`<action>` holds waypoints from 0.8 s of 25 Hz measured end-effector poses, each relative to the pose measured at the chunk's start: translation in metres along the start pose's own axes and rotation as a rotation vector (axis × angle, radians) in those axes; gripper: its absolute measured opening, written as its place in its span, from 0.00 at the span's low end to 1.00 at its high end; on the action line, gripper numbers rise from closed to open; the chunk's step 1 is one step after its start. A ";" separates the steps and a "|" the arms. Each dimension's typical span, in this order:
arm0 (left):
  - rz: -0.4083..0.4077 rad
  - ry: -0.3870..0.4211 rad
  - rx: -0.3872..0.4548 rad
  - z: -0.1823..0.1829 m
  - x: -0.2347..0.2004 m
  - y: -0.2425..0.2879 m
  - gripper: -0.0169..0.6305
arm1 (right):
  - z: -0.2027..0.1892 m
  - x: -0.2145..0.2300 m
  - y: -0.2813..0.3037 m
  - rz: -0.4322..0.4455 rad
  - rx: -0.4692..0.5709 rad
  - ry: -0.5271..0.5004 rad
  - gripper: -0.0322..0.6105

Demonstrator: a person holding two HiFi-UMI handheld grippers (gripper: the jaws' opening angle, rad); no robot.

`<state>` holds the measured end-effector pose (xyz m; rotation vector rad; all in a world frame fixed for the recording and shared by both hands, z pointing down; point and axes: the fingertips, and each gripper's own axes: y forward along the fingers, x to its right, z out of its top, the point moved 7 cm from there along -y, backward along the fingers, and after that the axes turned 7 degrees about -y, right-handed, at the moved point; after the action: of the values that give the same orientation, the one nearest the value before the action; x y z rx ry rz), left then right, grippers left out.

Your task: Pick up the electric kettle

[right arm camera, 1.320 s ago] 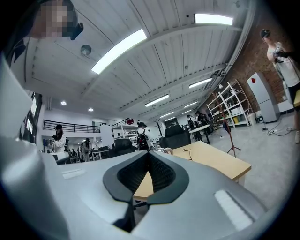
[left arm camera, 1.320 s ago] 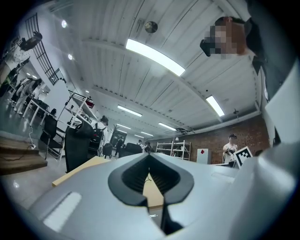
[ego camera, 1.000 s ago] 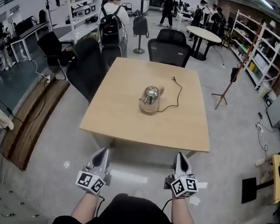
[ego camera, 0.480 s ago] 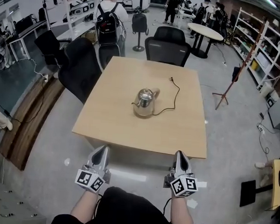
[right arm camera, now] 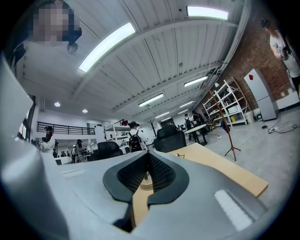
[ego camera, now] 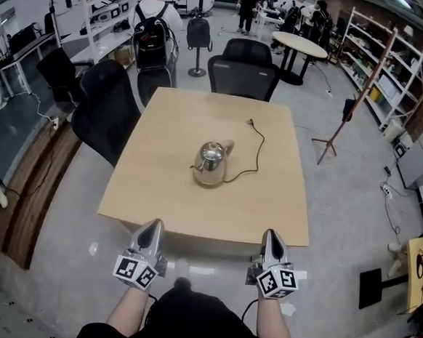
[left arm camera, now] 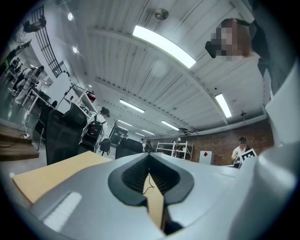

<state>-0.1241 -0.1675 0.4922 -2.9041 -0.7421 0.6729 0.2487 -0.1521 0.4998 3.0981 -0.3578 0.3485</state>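
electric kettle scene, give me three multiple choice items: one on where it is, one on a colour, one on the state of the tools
1. Where does the shiny silver metal electric kettle stand?
A. on the floor
B. near the middle of the light wooden square table
C. on a chair seat

2. What colour is the thin cord lying on the table beside the kettle?
A. white
B. red
C. black

3. How are the left tool and the right tool?
A. both shut, holding nothing
B. both wide open
C. the right one shut on the kettle

Answers:
1 B: the head view shows it upright mid-table.
2 C: the cord is a dark line on the pale wood.
3 A: each gripper view shows the jaws together with nothing between them, and both tools are short of the table's near edge.
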 end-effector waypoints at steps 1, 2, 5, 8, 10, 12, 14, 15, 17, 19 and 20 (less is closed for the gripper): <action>-0.009 0.001 -0.001 0.000 -0.004 0.008 0.02 | 0.001 0.002 0.005 -0.011 0.002 -0.004 0.05; -0.019 0.003 -0.001 0.001 -0.007 0.017 0.02 | 0.002 0.004 0.011 -0.021 0.004 -0.007 0.05; -0.046 0.018 0.007 0.008 -0.020 0.041 0.02 | 0.008 0.005 0.032 -0.033 0.015 -0.017 0.05; -0.054 0.020 0.014 0.015 -0.034 0.061 0.02 | 0.012 0.001 0.054 -0.028 0.020 -0.022 0.05; -0.054 0.015 0.016 0.017 -0.044 0.072 0.02 | 0.013 -0.001 0.070 -0.025 0.018 -0.024 0.05; -0.061 0.009 0.016 0.017 -0.054 0.083 0.02 | 0.014 -0.002 0.086 -0.025 0.022 -0.030 0.05; -0.072 0.007 0.011 0.018 -0.062 0.095 0.02 | 0.016 -0.003 0.101 -0.027 0.029 -0.037 0.05; -0.077 0.007 0.007 0.018 -0.066 0.101 0.02 | 0.017 -0.004 0.107 -0.027 0.032 -0.040 0.05; -0.086 0.010 0.000 0.021 -0.074 0.112 0.02 | 0.017 -0.005 0.119 -0.027 0.032 -0.045 0.05; -0.094 0.012 -0.002 0.025 -0.081 0.124 0.02 | 0.016 -0.005 0.131 -0.034 0.026 -0.043 0.05; -0.098 0.012 -0.004 0.026 -0.085 0.130 0.02 | 0.016 -0.005 0.136 -0.040 0.022 -0.042 0.05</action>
<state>-0.1448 -0.3232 0.4799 -2.8505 -0.8784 0.6441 0.2170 -0.2843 0.4801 3.1331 -0.2941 0.2892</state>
